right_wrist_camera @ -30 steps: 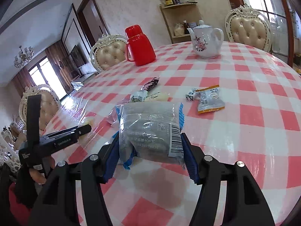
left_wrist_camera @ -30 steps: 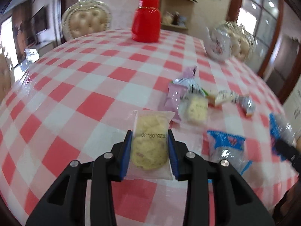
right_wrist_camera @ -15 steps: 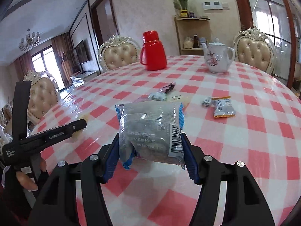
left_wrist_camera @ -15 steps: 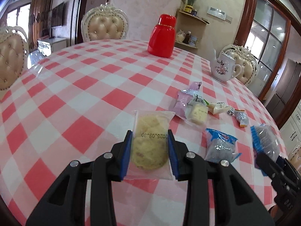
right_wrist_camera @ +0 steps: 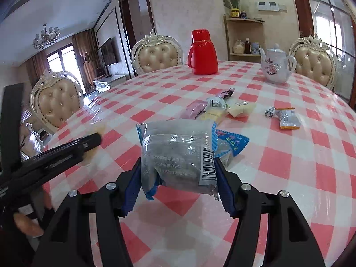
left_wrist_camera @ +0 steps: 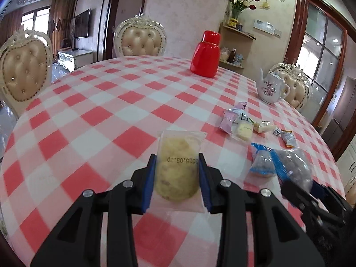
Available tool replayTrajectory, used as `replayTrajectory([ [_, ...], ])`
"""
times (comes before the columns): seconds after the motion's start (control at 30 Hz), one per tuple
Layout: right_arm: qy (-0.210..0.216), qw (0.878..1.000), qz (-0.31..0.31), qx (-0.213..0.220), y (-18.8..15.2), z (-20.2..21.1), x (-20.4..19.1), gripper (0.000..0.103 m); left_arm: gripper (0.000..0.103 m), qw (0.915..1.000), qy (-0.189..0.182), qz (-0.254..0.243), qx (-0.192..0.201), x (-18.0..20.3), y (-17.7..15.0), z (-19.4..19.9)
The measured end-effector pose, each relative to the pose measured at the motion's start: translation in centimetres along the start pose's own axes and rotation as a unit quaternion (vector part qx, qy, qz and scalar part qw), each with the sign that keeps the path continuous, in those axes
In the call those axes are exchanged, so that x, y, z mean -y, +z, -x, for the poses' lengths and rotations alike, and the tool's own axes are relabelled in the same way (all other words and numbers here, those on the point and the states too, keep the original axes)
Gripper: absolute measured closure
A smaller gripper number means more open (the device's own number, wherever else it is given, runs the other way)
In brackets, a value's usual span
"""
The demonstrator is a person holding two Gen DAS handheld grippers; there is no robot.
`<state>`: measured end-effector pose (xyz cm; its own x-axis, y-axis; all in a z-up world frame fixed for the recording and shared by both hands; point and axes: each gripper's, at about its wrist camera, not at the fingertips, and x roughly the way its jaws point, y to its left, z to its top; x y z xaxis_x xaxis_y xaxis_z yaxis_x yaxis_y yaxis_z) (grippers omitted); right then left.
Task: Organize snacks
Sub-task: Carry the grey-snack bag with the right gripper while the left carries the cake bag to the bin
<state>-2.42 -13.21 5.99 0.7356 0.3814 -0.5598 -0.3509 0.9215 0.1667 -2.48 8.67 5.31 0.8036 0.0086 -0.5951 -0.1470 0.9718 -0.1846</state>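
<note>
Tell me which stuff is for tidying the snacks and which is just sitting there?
For the job:
- clear cookie packet in the left gripper
- grey snack bag in the right gripper
- blue packet
- pink packet
- orange packet

Just sitting there:
- red flask
- teapot
- chairs

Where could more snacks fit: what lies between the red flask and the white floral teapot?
Bare checked tablecloth between the red flask and white floral teapot, in the right wrist view.
</note>
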Motion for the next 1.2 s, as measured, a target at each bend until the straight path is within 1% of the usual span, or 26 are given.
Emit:
replayTrajectory([
  [0.1,0.018,1.000,-0.006,-0.014,-0.2,-0.5,-0.3,0.043,0.067,0.9999,0.010,-0.005,-0.004,-0.4,-0.8,1.2],
  [0.2,0.030,0.999,0.001,-0.023,-0.5,-0.8,-1.6,0.043,0.067,0.9998,0.015,-0.009,-0.008,-0.9,-1.6,2.5],
  [0.37,0.066,0.997,0.019,-0.028,-1.2,-0.6,-4.7,0.043,0.067,0.9997,0.024,-0.006,-0.003,-2.6,-2.5,5.3],
  [0.6,0.106,0.993,0.025,-0.041,-1.8,-0.7,-8.2,0.043,0.067,0.9981,0.061,0.000,-0.004,-6.0,-3.4,9.0],
  [0.7,0.130,0.990,0.030,-0.049,-2.1,-0.8,-10.2,0.043,0.067,0.9976,0.070,0.005,-0.004,-7.7,-3.8,10.5],
  [0.8,0.144,0.987,0.050,-0.051,-2.5,-0.7,-12.2,0.043,0.067,0.9967,0.081,0.010,0.001,-9.6,-4.1,12.2],
  [0.97,0.182,0.978,0.077,-0.062,-3.2,-0.7,-16.1,0.043,0.067,0.9944,0.103,0.024,0.006,-13.2,-4.4,14.8],
  [1.03,0.193,0.976,0.083,-0.065,-3.3,-0.7,-17.2,0.043,0.067,0.9936,0.109,0.029,0.005,-14.4,-4.7,15.6],
  [1.2,0.226,0.964,0.116,-0.076,-4.3,-0.2,-21.2,0.043,0.067,0.9910,0.126,0.043,-0.007,-18.1,-5.9,16.9],
])
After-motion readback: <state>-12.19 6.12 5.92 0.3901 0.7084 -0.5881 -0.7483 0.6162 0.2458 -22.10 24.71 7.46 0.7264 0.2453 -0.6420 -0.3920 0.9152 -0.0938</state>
